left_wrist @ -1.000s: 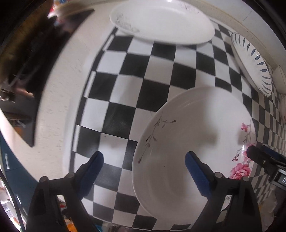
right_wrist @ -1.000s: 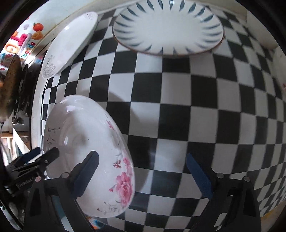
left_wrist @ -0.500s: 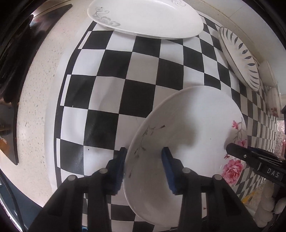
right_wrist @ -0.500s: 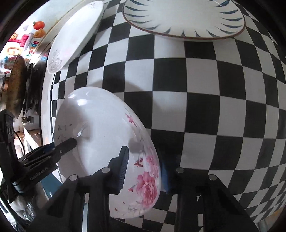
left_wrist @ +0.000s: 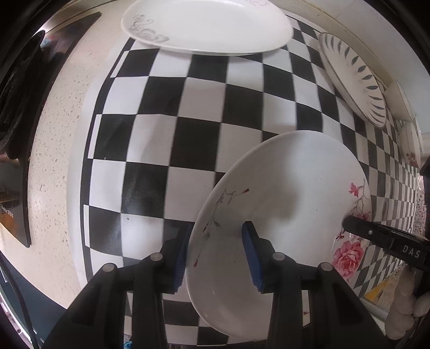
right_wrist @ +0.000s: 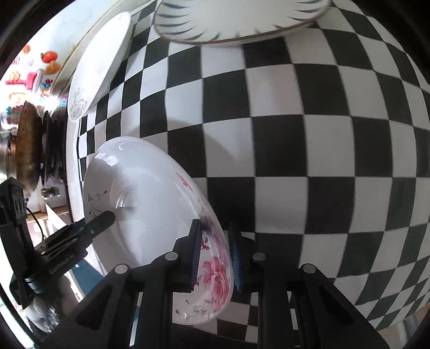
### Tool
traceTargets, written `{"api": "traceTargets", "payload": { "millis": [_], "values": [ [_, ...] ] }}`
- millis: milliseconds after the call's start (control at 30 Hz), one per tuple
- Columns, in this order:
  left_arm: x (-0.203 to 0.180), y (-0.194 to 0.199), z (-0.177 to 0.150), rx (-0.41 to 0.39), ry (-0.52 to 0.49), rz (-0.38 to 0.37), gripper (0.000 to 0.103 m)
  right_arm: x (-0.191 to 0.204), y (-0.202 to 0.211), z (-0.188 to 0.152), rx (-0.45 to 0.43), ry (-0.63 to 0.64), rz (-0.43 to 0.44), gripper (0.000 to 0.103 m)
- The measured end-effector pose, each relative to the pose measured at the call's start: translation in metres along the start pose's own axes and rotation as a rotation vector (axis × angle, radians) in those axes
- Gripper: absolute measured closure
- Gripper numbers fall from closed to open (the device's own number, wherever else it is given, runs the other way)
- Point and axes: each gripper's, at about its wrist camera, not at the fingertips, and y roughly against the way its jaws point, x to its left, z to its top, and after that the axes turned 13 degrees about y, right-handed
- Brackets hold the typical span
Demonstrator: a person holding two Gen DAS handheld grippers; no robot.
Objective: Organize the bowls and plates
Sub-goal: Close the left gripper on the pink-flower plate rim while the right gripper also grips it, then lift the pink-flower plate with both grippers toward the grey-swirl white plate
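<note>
A white deep plate with pink roses (left_wrist: 290,193) lies on the checkered mat (left_wrist: 188,120), held from two sides. My left gripper (left_wrist: 215,252) is shut on its twig-painted rim, one blue pad outside and one inside. The right gripper (right_wrist: 216,241) has the rose-painted rim (right_wrist: 215,271) between its pads, and its jaws are still closing while they press on it. Each gripper shows in the other's view: a right fingertip (left_wrist: 349,224) at the rose edge, a left fingertip (right_wrist: 104,216) inside the plate (right_wrist: 150,198). The rose side looks tilted up.
A white oval plate with grey scrolls (left_wrist: 207,24) and a blue-leaf plate (left_wrist: 352,77) sit at the mat's far edge, also seen as oval plate (right_wrist: 99,61) and leaf plate (right_wrist: 242,18). Small floral dishes (left_wrist: 411,145) stand far right. A dark pan (right_wrist: 27,145) is left, past the speckled counter (left_wrist: 59,107).
Both grippers stood wide open a second ago and have closed onto opposite rims of the rose plate. The right gripper has also come down closer to the plate.
</note>
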Motion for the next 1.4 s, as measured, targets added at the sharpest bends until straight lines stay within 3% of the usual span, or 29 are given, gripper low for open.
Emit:
{"api": "traceTargets", "payload": {
  "millis": [300, 467, 867, 1133, 1400],
  "values": [
    [-0.069, 0.006, -0.009, -0.005, -0.066, -0.010, 0.067, -0.046, 0.046, -0.021, -0.053, -0.054, 0.018, 0.081],
    [-0.124, -0.001, -0.016, 0.010, -0.134, -0.013, 0.067, -0.103, 0.088, -0.035, -0.092, -0.098, 0.012, 0.081],
    [-0.226, -0.052, -0.031, 0.097, -0.251, 0.042, 0.067, -0.207, 0.110, -0.069, -0.089, -0.190, -0.012, 0.081],
    [-0.244, -0.067, -0.026, 0.112, -0.243, 0.073, 0.067, -0.224, 0.108, -0.071, -0.074, -0.189, -0.009, 0.081],
    [-0.259, -0.073, -0.026, 0.109, -0.219, 0.095, 0.067, -0.210, 0.099, -0.062, -0.066, -0.187, -0.011, 0.081]
  ]
}}
